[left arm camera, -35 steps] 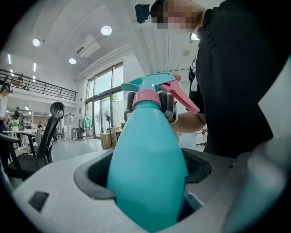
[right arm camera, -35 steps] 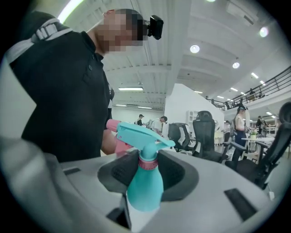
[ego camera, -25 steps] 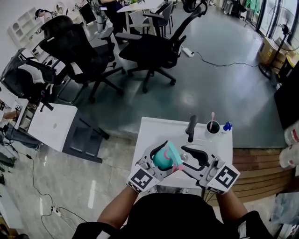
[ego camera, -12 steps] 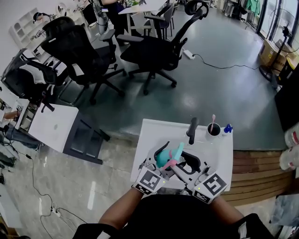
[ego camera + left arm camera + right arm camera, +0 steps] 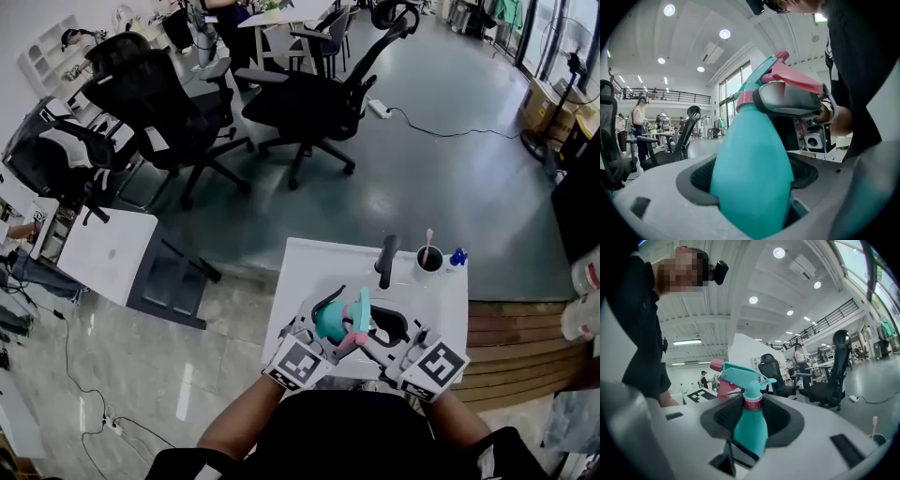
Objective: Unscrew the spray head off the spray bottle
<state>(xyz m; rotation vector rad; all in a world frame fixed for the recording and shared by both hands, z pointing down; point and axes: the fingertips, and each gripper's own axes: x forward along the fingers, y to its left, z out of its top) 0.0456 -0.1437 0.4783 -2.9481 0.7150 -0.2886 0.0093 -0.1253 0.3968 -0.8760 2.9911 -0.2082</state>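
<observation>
The teal spray bottle [image 5: 330, 321] is up off the white tabletop [image 5: 309, 262], held over its near edge right in front of the person, with the neck turned toward the right-hand side. The left gripper [image 5: 323, 319] has it by the belly. Its own view is filled with the teal body wedged between the two dark pads, a firm clamp. At the other end sits the spray head [image 5: 360, 314], teal with a pink trigger [image 5: 720, 380] and a pink collar [image 5: 752, 404]. That's where the right gripper [image 5: 380, 326] comes in: its jaws have just been closing, and they now stand narrow around the neck with the collar caught between the pads. The head is not yet off the bottle. The two marker cubes sit side by side at the near edge, close to the person's body. Out at the far right corner of the tabletop there's a dark cup [image 5: 428, 256] with a pink stick-like thing [image 5: 426, 239] standing in it, a small blue object [image 5: 457, 254] just beside it, and a black grip-shaped object [image 5: 385, 260] along the far edge. Beyond the table stand black office chairs [image 5: 309, 98] on a grey floor.
</observation>
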